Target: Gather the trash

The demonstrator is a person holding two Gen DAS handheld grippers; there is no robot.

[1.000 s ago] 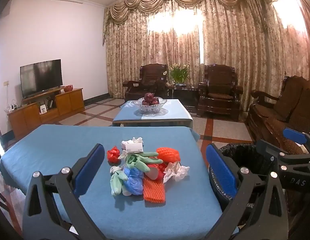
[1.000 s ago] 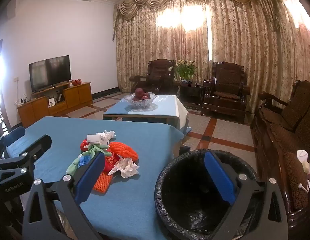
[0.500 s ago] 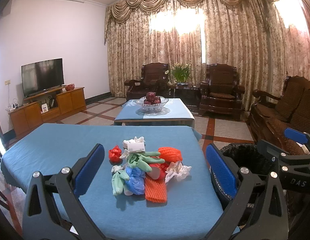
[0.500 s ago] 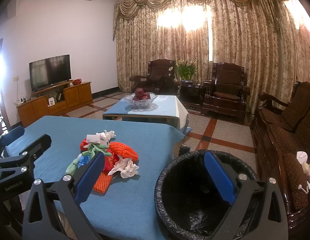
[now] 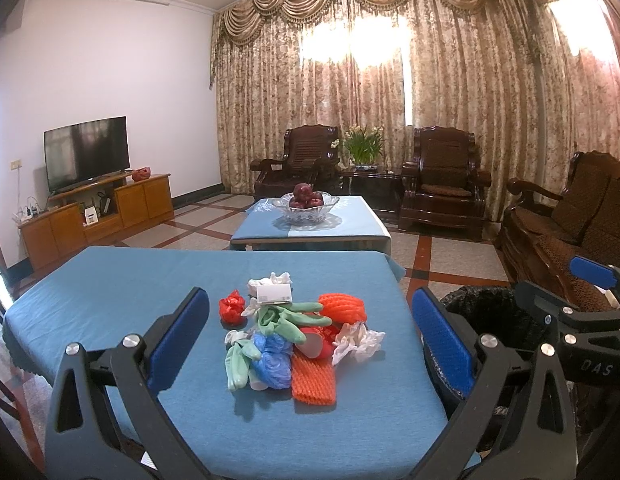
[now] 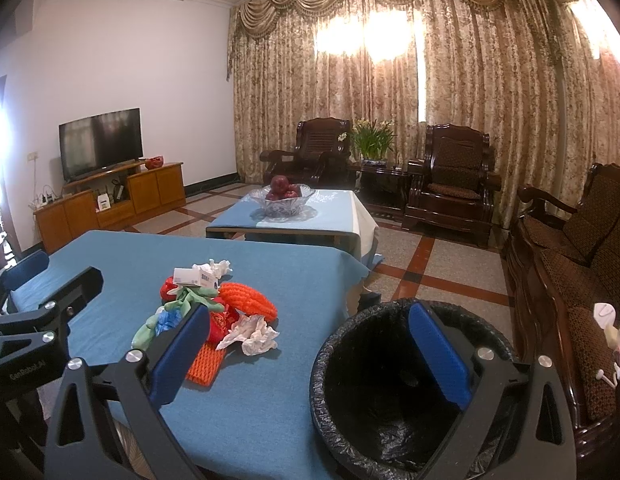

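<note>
Left wrist view differs little from a second ago: the trash pile (image 5: 293, 340) sits slightly farther right between the blue pads, so the camera has drifted a touch left. The left gripper (image 5: 310, 340) hangs wide open and empty above the near part of the blue table (image 5: 129, 292), well short of the pile. The right gripper (image 6: 310, 354) is equally wide and empty, its right finger over the black-lined bin (image 6: 390, 420), unchanged from before. The bin stands on the floor just beside the table's right near edge. Bare cloth surrounds the pile on every side, widest to the left and far. A coffee table (image 5: 350, 228) stands beyond.
</note>
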